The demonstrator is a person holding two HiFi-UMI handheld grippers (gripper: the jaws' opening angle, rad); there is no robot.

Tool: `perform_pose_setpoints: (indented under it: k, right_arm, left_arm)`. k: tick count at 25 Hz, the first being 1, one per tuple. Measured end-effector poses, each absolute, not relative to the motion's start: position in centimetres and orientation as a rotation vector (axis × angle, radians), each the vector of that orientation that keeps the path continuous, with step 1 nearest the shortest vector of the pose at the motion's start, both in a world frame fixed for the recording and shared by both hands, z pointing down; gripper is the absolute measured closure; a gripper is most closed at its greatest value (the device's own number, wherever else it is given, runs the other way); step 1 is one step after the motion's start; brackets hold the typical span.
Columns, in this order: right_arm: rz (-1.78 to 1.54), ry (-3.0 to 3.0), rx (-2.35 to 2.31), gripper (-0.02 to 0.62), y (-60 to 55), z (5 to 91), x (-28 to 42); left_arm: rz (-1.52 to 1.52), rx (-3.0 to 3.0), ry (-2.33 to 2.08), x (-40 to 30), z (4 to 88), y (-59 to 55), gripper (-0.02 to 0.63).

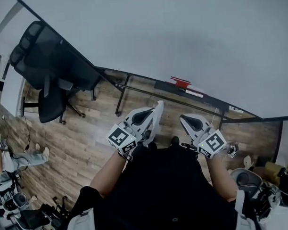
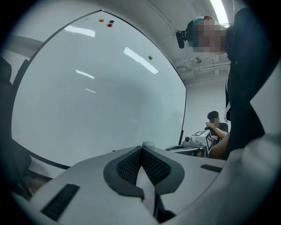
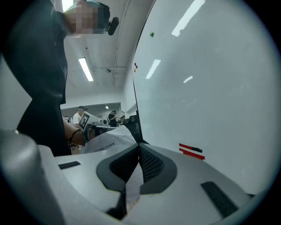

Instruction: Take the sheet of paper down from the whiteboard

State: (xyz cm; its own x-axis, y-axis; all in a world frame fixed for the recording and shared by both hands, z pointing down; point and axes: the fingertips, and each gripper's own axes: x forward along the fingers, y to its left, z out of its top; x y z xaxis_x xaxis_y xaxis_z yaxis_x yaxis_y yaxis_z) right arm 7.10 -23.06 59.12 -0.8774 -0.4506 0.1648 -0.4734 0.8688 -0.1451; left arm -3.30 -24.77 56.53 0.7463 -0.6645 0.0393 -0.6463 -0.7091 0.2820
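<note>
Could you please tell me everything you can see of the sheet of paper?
The sheet of paper is white, thin and limp, with small dark print. It is held clear of the whiteboard, pinched between the shut jaws of the right hand-held gripper and, elsewhere, the left hand-held gripper. A loose fold bulges beside the right jaws; its full outline cannot be seen.

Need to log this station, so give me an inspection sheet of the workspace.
Surface: whiteboard, no sheet seen on it; a few small magnets on it.
Job's things: paper off the board, held between both grippers.
Clutter: red markers on the tray.
Grippers: left gripper shut on paper; right gripper shut on paper.
Cables: one thin cable on the floor.
Surroundings: office chair beside the board; people in the background.
</note>
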Motion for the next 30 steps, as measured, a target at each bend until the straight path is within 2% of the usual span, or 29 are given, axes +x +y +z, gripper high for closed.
perform_pose_setpoints:
  k: [19,30]
  right_arm:
    - [0.227,-2.942,0.679,0.577,-22.0,58.4,4.9]
    - [0.200,-2.923,0.727,0.577,-22.8,58.7,6.2]
  left_arm:
    - [-0.049,2.695,-0.995,-2.1,56.7,-23.4,0.594]
    - [-0.056,2.697,-1.018,-0.9,56.6,-23.3,0.594]
